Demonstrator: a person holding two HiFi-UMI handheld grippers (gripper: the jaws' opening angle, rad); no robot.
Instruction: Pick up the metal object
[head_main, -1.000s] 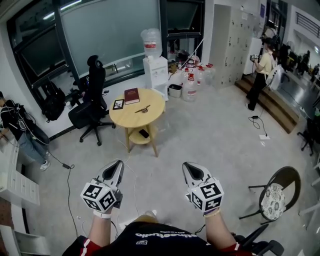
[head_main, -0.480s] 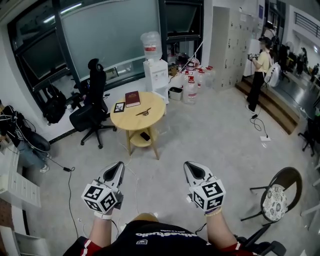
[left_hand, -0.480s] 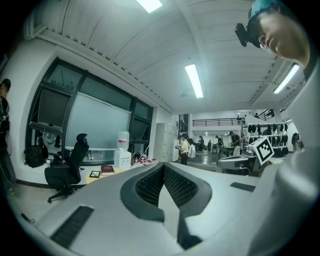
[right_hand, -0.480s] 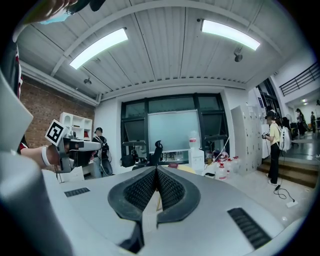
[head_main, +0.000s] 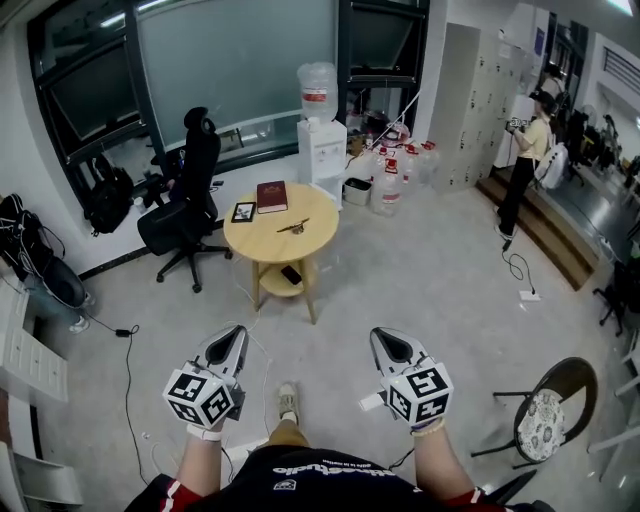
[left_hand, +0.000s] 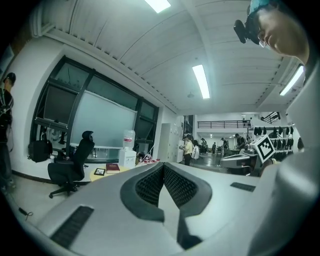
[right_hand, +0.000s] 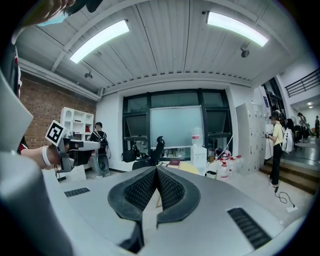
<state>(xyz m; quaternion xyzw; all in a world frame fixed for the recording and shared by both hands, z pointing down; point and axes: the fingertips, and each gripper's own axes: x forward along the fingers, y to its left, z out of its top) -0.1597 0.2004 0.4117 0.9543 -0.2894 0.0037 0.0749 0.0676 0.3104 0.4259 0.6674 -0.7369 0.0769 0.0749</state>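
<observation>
Since a second ago our shoe (head_main: 287, 401) has come into sight on the floor between the two grippers, which keep their places. We hold the left gripper (head_main: 236, 332) and the right gripper (head_main: 386, 337) low before us, both with jaws pressed together and nothing between them. Well ahead, the metal object (head_main: 293, 227) lies near the middle of the round table (head_main: 251, 238). It is far from both grippers. Just beyond it lies a red book (head_main: 272, 195).
</observation>
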